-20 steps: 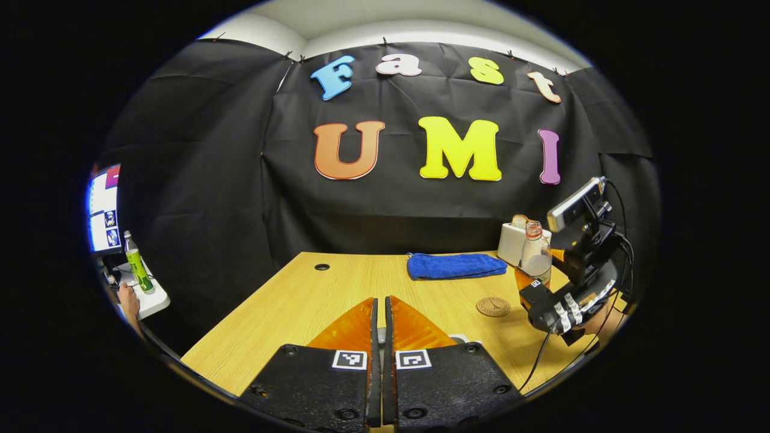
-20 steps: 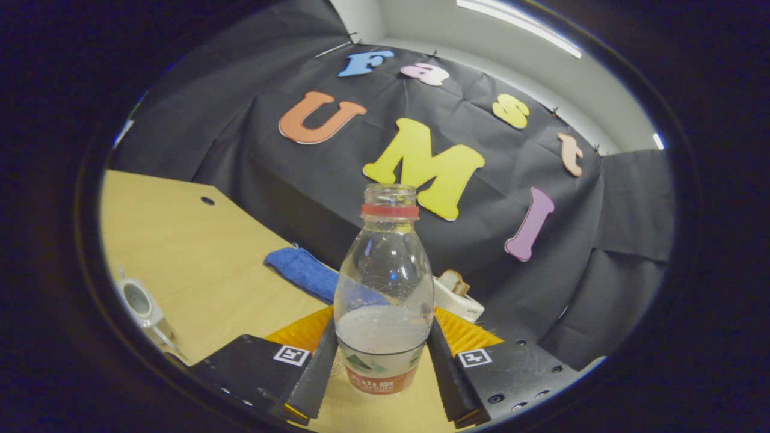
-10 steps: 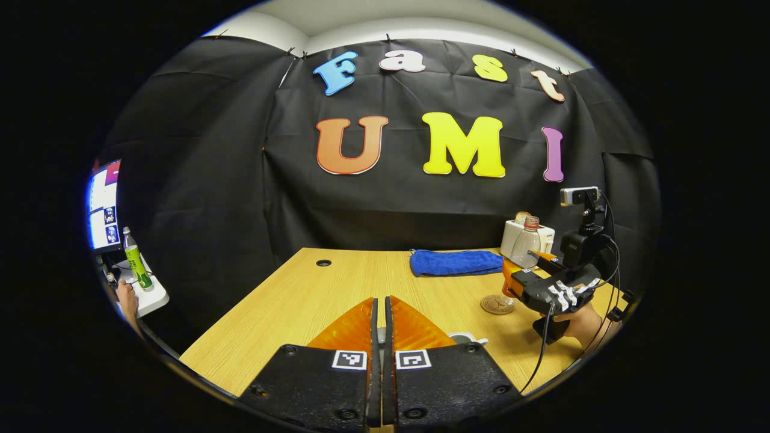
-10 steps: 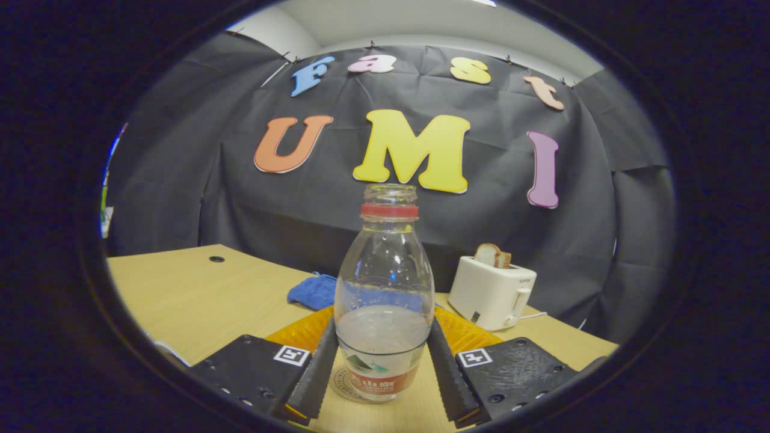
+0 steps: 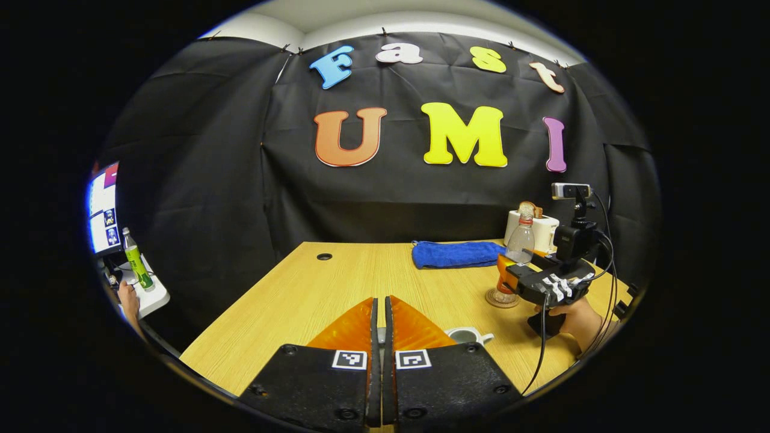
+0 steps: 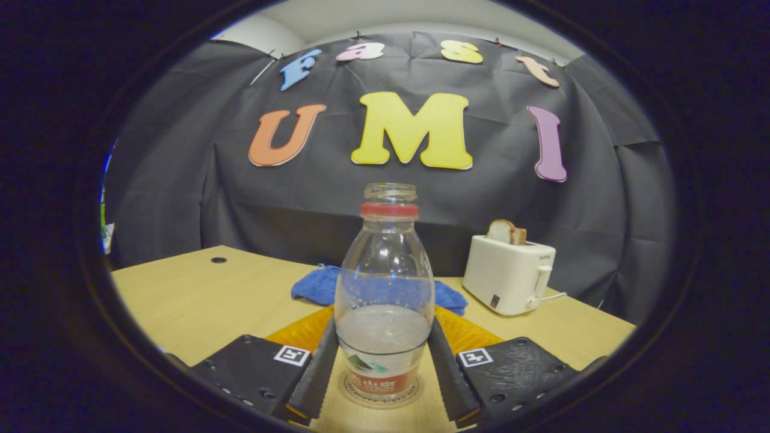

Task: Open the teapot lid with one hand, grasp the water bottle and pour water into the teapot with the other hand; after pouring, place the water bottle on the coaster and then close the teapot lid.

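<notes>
Right tool (image 6: 384, 367) grips water bottle (image 6: 385, 288)

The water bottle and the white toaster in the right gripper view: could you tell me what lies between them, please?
In the right gripper view, only bare table top lies between the water bottle and the toaster; the blue cloth ends just short of the toaster.

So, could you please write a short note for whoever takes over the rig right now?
Right gripper: shut on the water bottle, upright, partly full, cap off, base on or just above the coaster.
Left gripper: fingers nearly together; whether they grip the lid cannot be told. The teapot sits just beyond them, mostly hidden.
Done: the bottle is at the coaster, so pouring seems finished.
Left: let go of the bottle, back the right gripper away, then close the teapot lid.
</notes>
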Available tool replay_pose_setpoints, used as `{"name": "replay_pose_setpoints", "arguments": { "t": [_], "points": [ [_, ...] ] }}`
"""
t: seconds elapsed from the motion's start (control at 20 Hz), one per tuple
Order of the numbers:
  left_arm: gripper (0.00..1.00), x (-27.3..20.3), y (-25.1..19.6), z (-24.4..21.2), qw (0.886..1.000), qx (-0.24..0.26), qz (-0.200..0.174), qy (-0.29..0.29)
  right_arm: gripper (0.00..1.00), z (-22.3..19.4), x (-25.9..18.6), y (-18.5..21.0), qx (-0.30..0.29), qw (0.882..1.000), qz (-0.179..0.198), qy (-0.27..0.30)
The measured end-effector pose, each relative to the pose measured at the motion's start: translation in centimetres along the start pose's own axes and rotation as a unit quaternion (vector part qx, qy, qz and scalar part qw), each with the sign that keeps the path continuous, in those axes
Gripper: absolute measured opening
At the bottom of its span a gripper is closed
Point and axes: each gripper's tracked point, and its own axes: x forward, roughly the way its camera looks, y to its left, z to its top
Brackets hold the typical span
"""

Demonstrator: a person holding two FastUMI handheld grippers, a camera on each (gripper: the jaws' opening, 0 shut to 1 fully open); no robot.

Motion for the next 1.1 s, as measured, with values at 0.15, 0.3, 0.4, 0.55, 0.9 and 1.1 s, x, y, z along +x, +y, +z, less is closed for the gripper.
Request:
{"name": "replay_pose_setpoints", "arguments": {
  "t": [0.15,0.3,0.4,0.55,0.9,1.1],
  "points": [
    [0.04,0.1,-0.3,-0.1,1.000,0.005,0.000,0.002,0.75,0.1,0.4,-0.4,0.009,1.000,0.003,0.007],
    [0.04,0.1,-0.4,-0.1,1.000,0.005,-0.003,0.002,0.77,0.0,0.6,-0.7,0.019,1.000,0.008,0.009],
    [0.04,-0.1,-0.5,0.1,1.000,0.005,-0.004,0.000,0.76,0.1,0.5,-0.5,0.031,0.999,0.020,0.009],
    [0.04,0.0,-0.6,0.2,1.000,0.006,-0.005,-0.002,0.81,0.5,0.3,-0.4,0.046,0.998,0.038,0.007],
    [0.04,0.2,-0.7,0.3,1.000,0.003,-0.001,-0.002,0.98,1.8,-2.2,-1.4,0.020,0.999,0.034,-0.014],
    [0.04,0.4,-1.8,0.5,1.000,0.000,-0.013,-0.011,0.97,3.1,-5.7,-2.9,0.011,0.999,0.032,-0.034]
  ]
}}
